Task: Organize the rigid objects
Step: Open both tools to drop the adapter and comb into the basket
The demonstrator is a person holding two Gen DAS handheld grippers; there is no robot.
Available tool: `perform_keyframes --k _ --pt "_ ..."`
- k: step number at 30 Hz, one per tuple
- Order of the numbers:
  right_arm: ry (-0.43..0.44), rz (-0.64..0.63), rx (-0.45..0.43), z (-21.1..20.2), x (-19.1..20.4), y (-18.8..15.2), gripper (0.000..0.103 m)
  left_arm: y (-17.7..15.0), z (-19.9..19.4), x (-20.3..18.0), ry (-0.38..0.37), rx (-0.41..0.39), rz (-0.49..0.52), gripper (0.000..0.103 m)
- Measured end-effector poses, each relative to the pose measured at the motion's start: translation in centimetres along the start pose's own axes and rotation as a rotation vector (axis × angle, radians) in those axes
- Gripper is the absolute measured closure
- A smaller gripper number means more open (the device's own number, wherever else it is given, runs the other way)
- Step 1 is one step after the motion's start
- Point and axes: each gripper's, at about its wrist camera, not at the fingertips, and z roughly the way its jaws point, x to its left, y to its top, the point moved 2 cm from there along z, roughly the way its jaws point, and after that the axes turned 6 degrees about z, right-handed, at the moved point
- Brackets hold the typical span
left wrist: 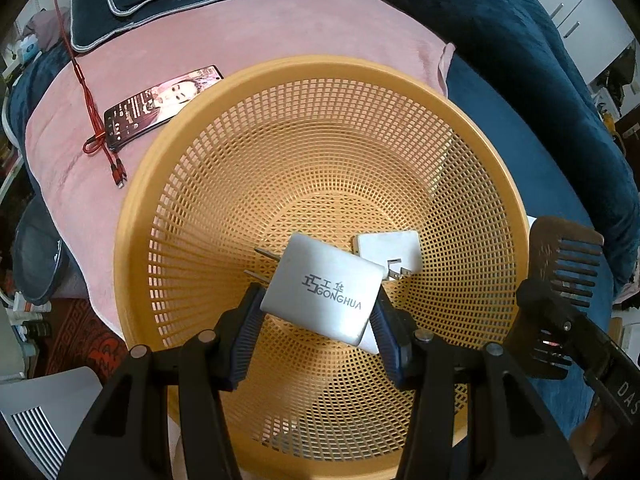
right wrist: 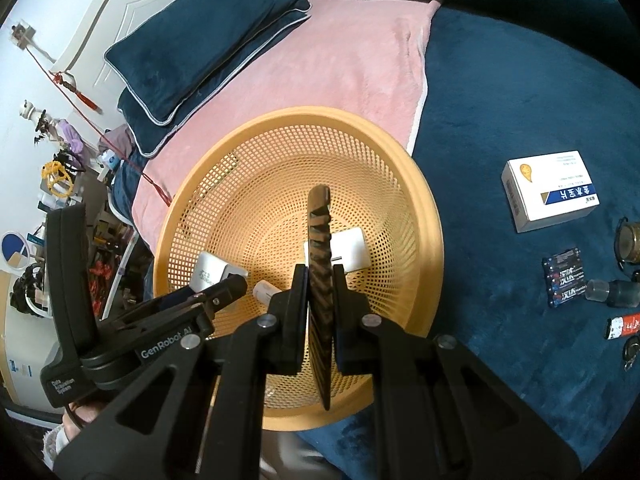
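A round orange mesh basket (left wrist: 132,216) (right wrist: 432,216) lies on the bed. My left gripper (left wrist: 318,300) (right wrist: 224,284) is shut on a silver charger (left wrist: 324,292) (right wrist: 212,270) with "GONGHUA" printed on it, held flat above the basket floor with its prongs pointing left. A white plug adapter (left wrist: 390,250) (right wrist: 352,250) rests inside the basket, and another small white piece (right wrist: 266,292) lies under the held charger. My right gripper (right wrist: 320,276) (left wrist: 548,312) is shut on a dark wooden comb (right wrist: 320,264) (left wrist: 560,264), held on edge over the basket's right side.
A phone (left wrist: 160,104) and a red cable (left wrist: 100,136) lie on the pink blanket left of the basket. On the blue cover to the right sit a white box (right wrist: 548,190), a pack of batteries (right wrist: 564,280), a small bottle (right wrist: 616,292) and a red lighter (right wrist: 624,326). Pillows (right wrist: 208,40) lie behind.
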Motion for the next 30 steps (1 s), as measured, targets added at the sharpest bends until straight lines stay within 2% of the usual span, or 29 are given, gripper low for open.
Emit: perform_keyframes --k 11,12,13,14,15,17,18,21,27,30 --pt "0.006 -0.011 0.04 0.9 0.3 0.1 0.09 0.4 0.2 0.7 0.024 0.013 -0.014 0.048" --pt "-0.025 -0.011 0.048 1.1 0.2 0.2 0.09 0.4 0.2 0.8 0.027 0.018 -0.022 0.037" --pt "-0.057 -0.011 0.05 1.2 0.0 0.2 0.089 0.4 0.2 1.0 0.032 0.022 -0.032 0.019" --pt "-0.08 -0.008 0.047 1.1 -0.3 0.2 0.081 0.4 0.1 1.1 0.036 0.02 -0.042 0.012" --pt "-0.088 -0.004 0.044 1.0 -0.5 0.2 0.064 0.4 -0.1 1.1 0.037 0.01 -0.048 0.005" --pt "-0.069 0.013 0.03 0.6 -0.9 0.2 0.039 0.4 -0.6 0.9 0.043 -0.001 -0.036 0.003" --pt "-0.051 0.018 0.029 0.5 -1.0 0.2 0.031 0.4 -0.7 0.8 0.056 0.0 -0.027 0.002" --pt "-0.082 0.002 0.015 0.2 -0.9 0.1 0.017 0.4 -0.9 0.7 0.074 -0.007 -0.019 0.002" --pt "-0.105 -0.019 -0.006 -0.5 -0.7 0.2 0.001 0.1 -1.3 0.6 0.084 -0.002 -0.014 0.002" --pt "-0.124 -0.019 -0.007 -0.8 -0.9 0.2 0.0 -0.1 -1.4 0.6 0.087 0.0 -0.012 0.002"
